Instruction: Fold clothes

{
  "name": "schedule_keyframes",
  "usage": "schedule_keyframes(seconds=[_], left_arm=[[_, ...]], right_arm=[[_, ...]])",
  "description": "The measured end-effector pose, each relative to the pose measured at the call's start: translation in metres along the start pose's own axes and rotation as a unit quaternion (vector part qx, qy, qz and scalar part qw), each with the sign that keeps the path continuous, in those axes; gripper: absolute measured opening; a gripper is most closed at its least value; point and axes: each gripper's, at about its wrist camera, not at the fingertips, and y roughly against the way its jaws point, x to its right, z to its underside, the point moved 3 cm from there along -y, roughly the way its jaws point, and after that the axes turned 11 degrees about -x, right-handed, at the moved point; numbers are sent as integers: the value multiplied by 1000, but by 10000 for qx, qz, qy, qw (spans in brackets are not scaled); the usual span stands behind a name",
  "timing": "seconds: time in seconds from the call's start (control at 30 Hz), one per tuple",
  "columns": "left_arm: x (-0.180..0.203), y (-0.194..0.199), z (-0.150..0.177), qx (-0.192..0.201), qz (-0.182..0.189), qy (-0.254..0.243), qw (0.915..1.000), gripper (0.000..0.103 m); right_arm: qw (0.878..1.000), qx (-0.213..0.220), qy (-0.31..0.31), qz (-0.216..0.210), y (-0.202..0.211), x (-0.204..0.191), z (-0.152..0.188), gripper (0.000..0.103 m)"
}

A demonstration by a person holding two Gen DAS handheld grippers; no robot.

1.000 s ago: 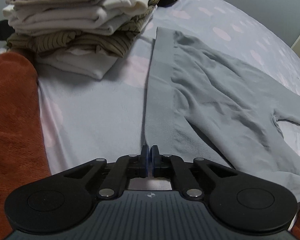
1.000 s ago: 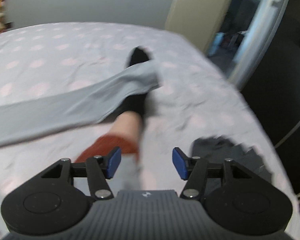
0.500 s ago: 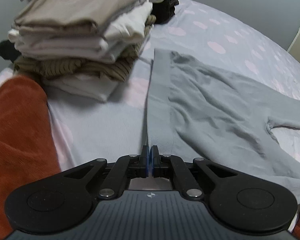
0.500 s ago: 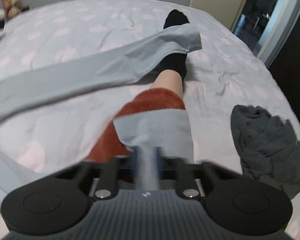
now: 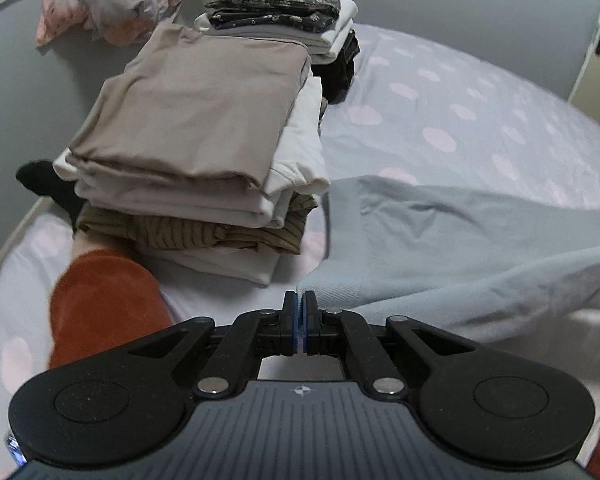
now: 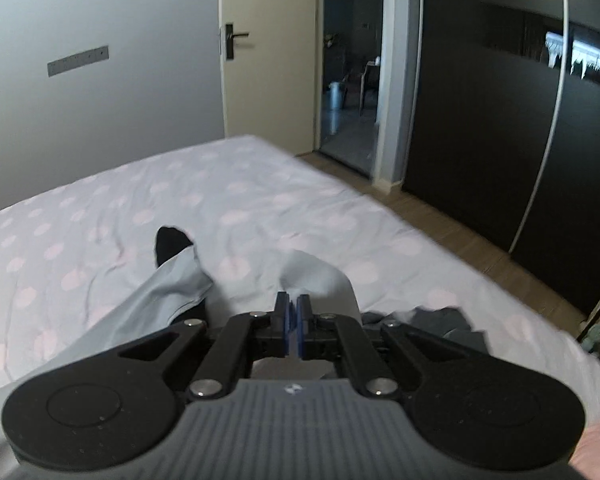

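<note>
On the dotted bedsheet [image 5: 440,92], grey leggings [image 5: 460,240] lie spread just right of the tall stack of folded clothes [image 5: 196,152]. Left gripper [image 5: 299,304]: fingers pressed together, pinching the corner of the leggings' waistband at the stack-side edge; fabric runs off from the tips toward the far right of the stack. Stack has a beige top layer, white pieces under it, a striped olive garment near the bottom. Behind the stack, a second smaller pile [image 5: 284,20] with dark patterned fabric on top. Left of the stack, a person's leg in a rust-orange trouser leg [image 5: 100,304], black sock [image 5: 48,184] showing beside the stack's base.

Right gripper [image 6: 292,308]: fingers closed tight on one leg cuff [image 6: 316,276] of the leggings, cuff bunched just past the tips. Other leg of the leggings [image 6: 160,288] drapes over the person's foot in a black sock [image 6: 170,242]. Dark grey crumpled garment [image 6: 440,320] on the sheet just right of that gripper, partly hidden by it. Open door [image 6: 268,60] and dark wardrobe [image 6: 500,100] beyond the bed.
</note>
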Motion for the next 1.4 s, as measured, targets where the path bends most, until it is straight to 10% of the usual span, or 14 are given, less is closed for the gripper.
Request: schedule_keyframes(seconds=[0.53, 0.83, 1.13, 1.4], left_arm=[[19, -91, 50, -1794, -662, -1371, 9719, 4], [36, -57, 70, -1126, -541, -2546, 9589, 24], [82, -50, 105, -336, -992, -4405, 8916, 33], [108, -74, 145, 35, -1712, -5635, 8082, 33]], right_arm=[[9777, -1918, -739, 438, -87, 76, 143, 5], [9830, -1748, -69, 559, -81, 80, 143, 10], [9672, -1442, 2059, -377, -53, 19, 163, 38], [9020, -1820, 3901, -346, -63, 14, 237, 40]])
